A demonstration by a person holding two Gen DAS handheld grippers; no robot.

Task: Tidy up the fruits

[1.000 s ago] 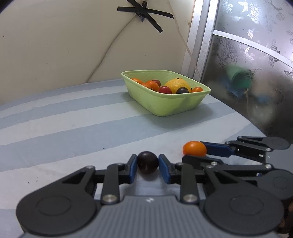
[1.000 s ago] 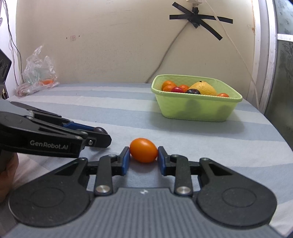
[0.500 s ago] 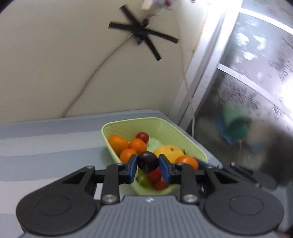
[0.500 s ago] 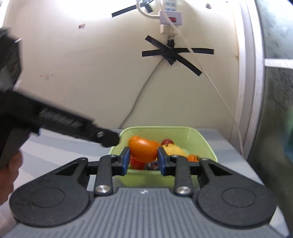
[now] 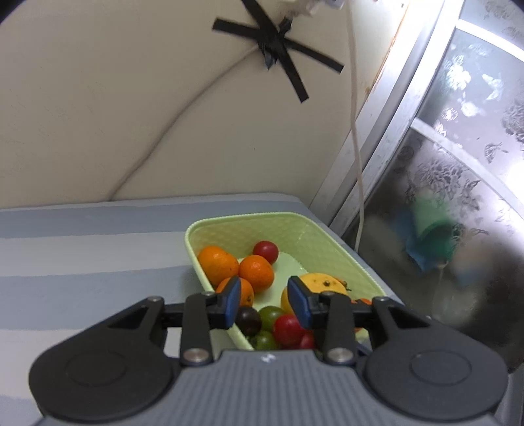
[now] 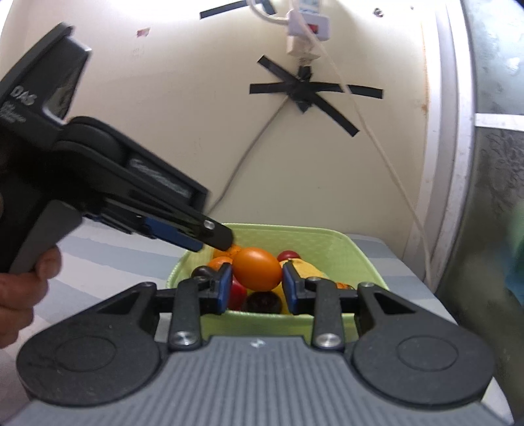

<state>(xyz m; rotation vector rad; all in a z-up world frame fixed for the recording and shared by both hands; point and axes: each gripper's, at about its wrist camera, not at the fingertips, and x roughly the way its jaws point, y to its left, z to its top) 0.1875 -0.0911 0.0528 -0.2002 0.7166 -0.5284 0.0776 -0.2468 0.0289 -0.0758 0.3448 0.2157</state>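
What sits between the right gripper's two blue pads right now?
An orange fruit, clamped between the right gripper pads above the green basket, seen in the right wrist view.

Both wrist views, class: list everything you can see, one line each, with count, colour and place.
Basket: one, light green, on the striped surface near the wall.
Mandarins: three, orange, basket's left side.
Yellow citrus: one, basket's right side.
Red tomatoes: at least three, one at the back, others near.
Green tomatoes: two, near end.
Dark fruit: one, near end, below the left gripper.
Orange fruit: one, in the right gripper.
Tape cross: one, black, wall.
Power strip: one, white, wall.
Left gripper: jaws opening, nothing between them.
Right gripper: shut on orange fruit.
Hand: holding the left gripper's handle.
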